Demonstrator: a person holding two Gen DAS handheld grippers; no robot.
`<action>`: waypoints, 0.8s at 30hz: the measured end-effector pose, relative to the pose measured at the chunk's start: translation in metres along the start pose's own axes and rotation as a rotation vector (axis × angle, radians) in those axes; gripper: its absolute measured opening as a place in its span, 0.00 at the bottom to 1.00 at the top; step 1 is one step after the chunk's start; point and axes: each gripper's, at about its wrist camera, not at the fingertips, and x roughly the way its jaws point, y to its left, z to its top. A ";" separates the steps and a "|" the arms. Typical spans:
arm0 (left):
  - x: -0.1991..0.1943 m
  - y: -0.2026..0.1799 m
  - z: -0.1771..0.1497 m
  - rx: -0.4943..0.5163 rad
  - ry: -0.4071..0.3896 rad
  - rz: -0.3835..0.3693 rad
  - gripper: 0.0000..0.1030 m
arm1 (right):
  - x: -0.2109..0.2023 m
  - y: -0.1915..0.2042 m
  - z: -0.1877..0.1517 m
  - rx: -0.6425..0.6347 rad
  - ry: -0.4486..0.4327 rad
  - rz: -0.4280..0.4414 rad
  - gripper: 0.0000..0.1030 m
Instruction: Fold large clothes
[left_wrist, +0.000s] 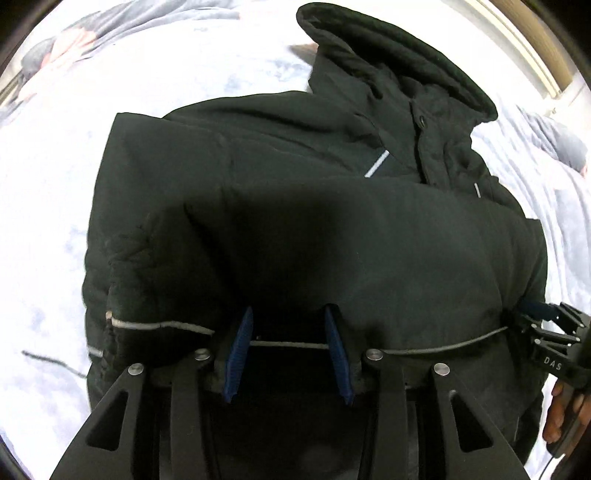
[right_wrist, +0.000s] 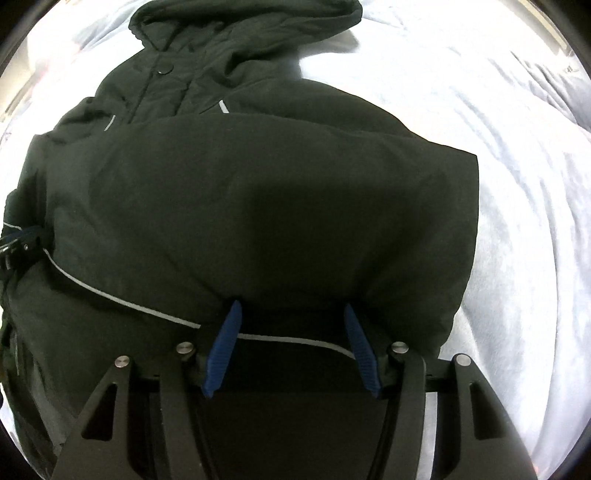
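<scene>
Jacket (left_wrist: 332, 240) lies folded on the bed (left_wrist: 48, 184) just ahead of your left tongs (left_wrist: 290, 347) and right tongs (right_wrist: 291, 343), both apart over its hem.

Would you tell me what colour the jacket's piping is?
Light grey piping on the black jacket, clearest in the right wrist view.

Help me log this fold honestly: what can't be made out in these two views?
- Left wrist view: whether the left gripper pinches the black hooded jacket's piped hem; fabric hides its fingertips.
- Right wrist view: the same for the right gripper.
- Both views: the jacket's near part, hidden by the gripper bodies.
- Bedsheet: overexposed, no pattern readable.
</scene>
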 end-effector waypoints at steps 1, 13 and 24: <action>-0.005 -0.005 -0.001 0.011 0.004 0.012 0.40 | -0.002 -0.002 -0.001 0.010 0.014 0.013 0.59; -0.094 -0.011 -0.057 0.199 -0.009 -0.063 0.50 | -0.065 0.005 -0.054 0.198 0.089 0.024 0.73; -0.134 0.026 0.064 0.236 -0.151 -0.213 0.50 | -0.146 0.007 -0.005 0.409 -0.172 0.120 0.73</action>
